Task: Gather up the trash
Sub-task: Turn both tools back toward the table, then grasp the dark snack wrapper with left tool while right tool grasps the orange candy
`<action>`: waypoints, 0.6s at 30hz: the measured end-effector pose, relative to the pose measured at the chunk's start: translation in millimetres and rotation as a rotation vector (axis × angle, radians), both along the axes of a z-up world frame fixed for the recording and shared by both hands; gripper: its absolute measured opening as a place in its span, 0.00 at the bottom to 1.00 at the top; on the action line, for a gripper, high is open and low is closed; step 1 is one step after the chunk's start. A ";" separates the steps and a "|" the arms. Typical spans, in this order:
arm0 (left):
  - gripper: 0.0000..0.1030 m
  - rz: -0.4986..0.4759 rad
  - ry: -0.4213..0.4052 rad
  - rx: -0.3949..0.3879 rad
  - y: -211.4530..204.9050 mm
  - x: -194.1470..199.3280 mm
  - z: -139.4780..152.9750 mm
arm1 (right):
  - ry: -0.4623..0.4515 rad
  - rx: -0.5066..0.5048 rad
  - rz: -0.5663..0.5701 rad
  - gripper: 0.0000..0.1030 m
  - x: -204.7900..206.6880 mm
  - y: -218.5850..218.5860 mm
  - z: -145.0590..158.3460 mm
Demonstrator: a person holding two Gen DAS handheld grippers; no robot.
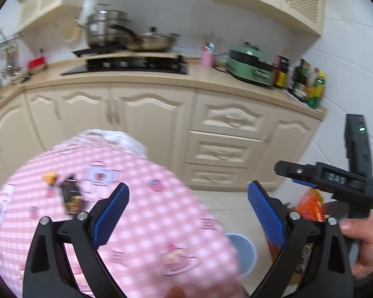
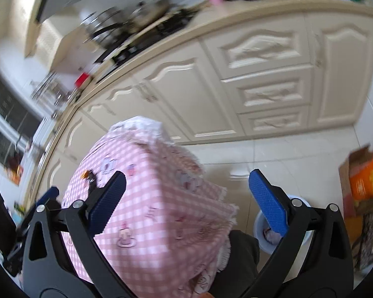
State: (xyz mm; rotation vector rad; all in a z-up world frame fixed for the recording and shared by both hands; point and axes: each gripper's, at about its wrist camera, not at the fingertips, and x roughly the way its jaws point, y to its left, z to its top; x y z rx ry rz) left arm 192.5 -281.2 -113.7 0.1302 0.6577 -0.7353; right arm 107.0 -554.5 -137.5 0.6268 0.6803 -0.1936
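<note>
Left gripper (image 1: 188,213): blue-padded fingers spread wide, nothing between them; it hangs over the near part of a table covered in a pink checked tablecloth (image 1: 136,223).

Right gripper (image 2: 186,201): fingers likewise spread wide and empty, above the table corner and the floor. In the left wrist view it shows at the right edge, gripped by a hand (image 1: 363,245).

Trash, item 1: a dark snack wrapper (image 1: 71,196) with coloured print, lying flat on the tablecloth, left of the left gripper's left finger. The right wrist view shows it only as a small dark blur (image 2: 92,182) beside that gripper's left finger.

Trash, item 2: a small yellow-orange scrap (image 1: 49,177) on the cloth, just beyond and left of the wrapper; too blurred to identify.

Bin: a pale blue round waste bin (image 2: 259,223) on the tiled floor just beside the table corner, partly behind the right gripper's right finger, with crumpled material inside. The left wrist view shows its rim (image 1: 243,250) past the cloth edge.

Floor, right side: an orange box (image 2: 368,178) with a cardboard carton (image 2: 348,173) behind it.

Background: cream cabinets (image 1: 146,114), a black hob (image 1: 126,67) with steel pots (image 1: 107,28), a green appliance (image 1: 251,67), and bottles (image 1: 303,82) on the worktop. Both views are motion-blurred.
</note>
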 end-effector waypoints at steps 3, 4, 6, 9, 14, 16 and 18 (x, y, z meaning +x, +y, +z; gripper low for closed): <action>0.91 0.070 -0.009 -0.010 26.3 13.5 6.0 | -0.015 -0.044 0.066 0.94 17.2 29.3 12.9; 0.91 0.098 -0.010 -0.013 36.1 19.2 7.8 | -0.020 -0.063 0.090 0.94 23.7 40.4 17.5; 0.91 0.139 -0.016 -0.015 50.5 27.3 9.2 | -0.026 -0.101 0.128 0.94 34.1 58.7 24.6; 0.91 0.209 -0.017 -0.010 72.9 41.2 6.7 | -0.030 -0.162 0.179 0.94 48.3 84.3 31.6; 0.91 0.328 -0.005 0.028 106.2 68.0 -17.0 | -0.032 -0.255 0.255 0.94 69.8 118.8 36.3; 0.91 0.364 0.023 0.040 114.3 81.1 -31.5 | -0.029 -0.276 0.273 0.94 76.6 125.6 35.1; 0.91 0.376 0.061 0.047 117.3 96.0 -46.8 | -0.021 -0.281 0.289 0.94 86.2 130.7 31.1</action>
